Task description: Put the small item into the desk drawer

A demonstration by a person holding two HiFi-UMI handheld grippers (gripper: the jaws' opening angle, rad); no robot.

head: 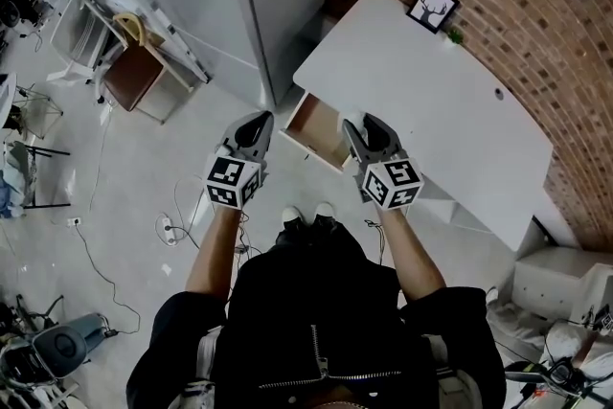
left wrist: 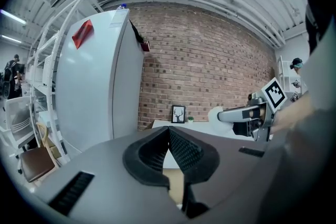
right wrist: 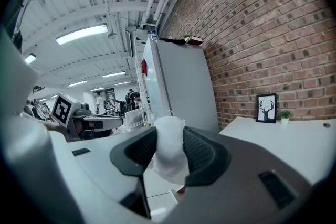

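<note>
Squeezing a small white wad [right wrist: 169, 157] between the jaws of the right hand-held gripper [right wrist: 169, 134], up in the air, so as not to drop it on the way. Holding the left hand-held gripper [left wrist: 168, 132] pressed together with nothing in it, out beside the other one. Standing in front of the drawer [head: 319, 131], open under the end of the white table [head: 431, 101], likely ready to take the wad. Not in the drawer yet; probably next to reach forward and down over it

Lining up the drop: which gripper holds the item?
The right gripper: its jaws clamp a white wad. The left gripper has its jaws shut with nothing between them.
</note>
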